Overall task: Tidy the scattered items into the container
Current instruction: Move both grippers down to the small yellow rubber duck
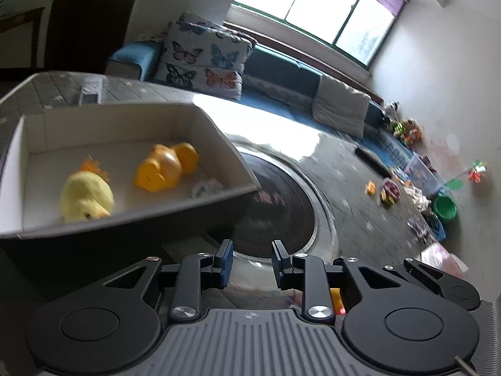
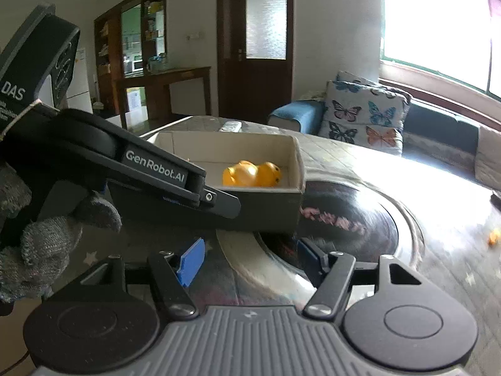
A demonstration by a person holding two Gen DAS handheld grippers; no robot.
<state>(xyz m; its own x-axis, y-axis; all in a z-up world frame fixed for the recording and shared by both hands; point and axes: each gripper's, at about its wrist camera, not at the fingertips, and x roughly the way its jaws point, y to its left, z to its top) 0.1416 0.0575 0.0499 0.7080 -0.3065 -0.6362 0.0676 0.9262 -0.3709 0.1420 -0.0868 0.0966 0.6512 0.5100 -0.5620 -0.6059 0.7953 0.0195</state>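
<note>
— Talk me through it. Where's the box?

— The box (image 1: 125,200) sits on the table (image 1: 344,169), at the near-left edge of the round glossy inlay (image 1: 281,194). My left gripper (image 1: 252,261) hovers low, just in front of the box's near wall, blue pads parted with nothing between them.

— And the other one?

— My right gripper (image 2: 250,261) is wide apart too, nothing held, hanging over the inlay just short of the box (image 2: 266,200). From that side I see the left gripper (image 2: 200,188) crossing in front of the box's near-left corner, my gloved left hand (image 2: 40,241) wrapped around its handle.

— What's inside the box?

— A fuzzy pale yellow plush (image 1: 86,195) in the near corner, an orange rubber duck (image 1: 166,167) lying in the middle, something small and orange (image 1: 94,167) behind the plush, and a small greyish thing (image 1: 206,186) against the near wall; too blurred to name.

— Anything outside it?

— Far across the table from the box, a small orange piece (image 1: 370,188) and a mixed-colour toy (image 1: 389,191) lie near each other. A remote (image 1: 90,89) lies just behind the box.
</note>
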